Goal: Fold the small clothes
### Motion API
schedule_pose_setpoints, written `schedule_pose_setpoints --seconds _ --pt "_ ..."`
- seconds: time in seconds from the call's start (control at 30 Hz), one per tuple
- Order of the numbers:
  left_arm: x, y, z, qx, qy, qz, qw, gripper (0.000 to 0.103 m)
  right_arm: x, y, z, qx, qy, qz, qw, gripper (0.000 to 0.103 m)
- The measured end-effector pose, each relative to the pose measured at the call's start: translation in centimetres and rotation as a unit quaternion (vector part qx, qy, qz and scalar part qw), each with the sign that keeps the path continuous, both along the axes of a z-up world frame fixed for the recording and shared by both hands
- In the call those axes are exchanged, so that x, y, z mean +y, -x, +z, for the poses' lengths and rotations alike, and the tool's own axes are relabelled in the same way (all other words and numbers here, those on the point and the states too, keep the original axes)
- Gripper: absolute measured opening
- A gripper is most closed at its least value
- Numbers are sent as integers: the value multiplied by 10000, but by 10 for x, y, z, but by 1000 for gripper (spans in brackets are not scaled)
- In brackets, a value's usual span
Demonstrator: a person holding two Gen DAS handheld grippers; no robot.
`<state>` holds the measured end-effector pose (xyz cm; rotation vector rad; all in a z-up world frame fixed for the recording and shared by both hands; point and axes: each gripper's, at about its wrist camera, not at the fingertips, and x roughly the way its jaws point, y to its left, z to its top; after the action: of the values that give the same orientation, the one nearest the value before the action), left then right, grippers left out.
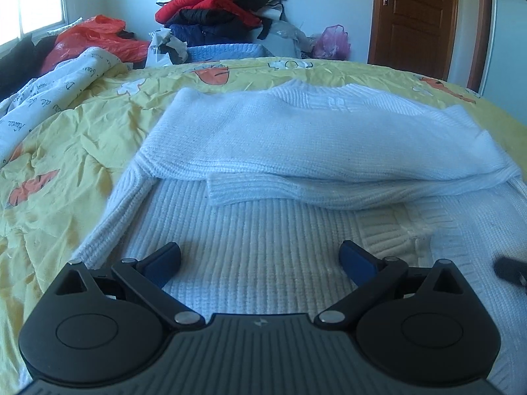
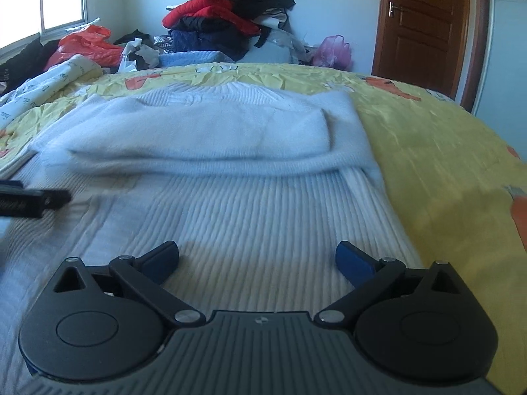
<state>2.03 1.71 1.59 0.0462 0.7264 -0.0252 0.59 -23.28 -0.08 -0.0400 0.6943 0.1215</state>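
Bed: my yellow bedspread with orange prints covers nearly everything below the walls, creased all over.
Sweater: the white knitted sweater lies flat on that bedspread directly ahead of both my tongs, ribbed body nearest me, both sleeves folded across the chest and stacked one on the other (the upper sleeve's cuff ends mid-chest in the left view).
Clothes pile: a heap of red, black and navy garments rises against the far wall beyond the bed.
Door: a brown wooden door stands at the right, shut.
Bags: a red plastic bag sits at the bed's far left, a pink bag near the door.
Left tongs: my left gripper hovers low over the ribbed hem, fingers spread wide, nothing between them.
Right tongs: my right gripper is likewise spread wide over the hem's right half, pinching nothing (the dark tip at its far left edge is my other tool).
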Motion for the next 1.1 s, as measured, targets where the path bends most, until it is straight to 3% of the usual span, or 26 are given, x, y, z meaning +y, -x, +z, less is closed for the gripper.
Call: schedule_pose_setpoints --seconds 0.93,1.1 --pt "0 0 0 4 -2 8 10000 103 0 9 -2 -25 17 22 10000 101" --pt "-7 14 4 83 -284 -28 9996 103 1 9 -2 -18 8 19 10000 101"
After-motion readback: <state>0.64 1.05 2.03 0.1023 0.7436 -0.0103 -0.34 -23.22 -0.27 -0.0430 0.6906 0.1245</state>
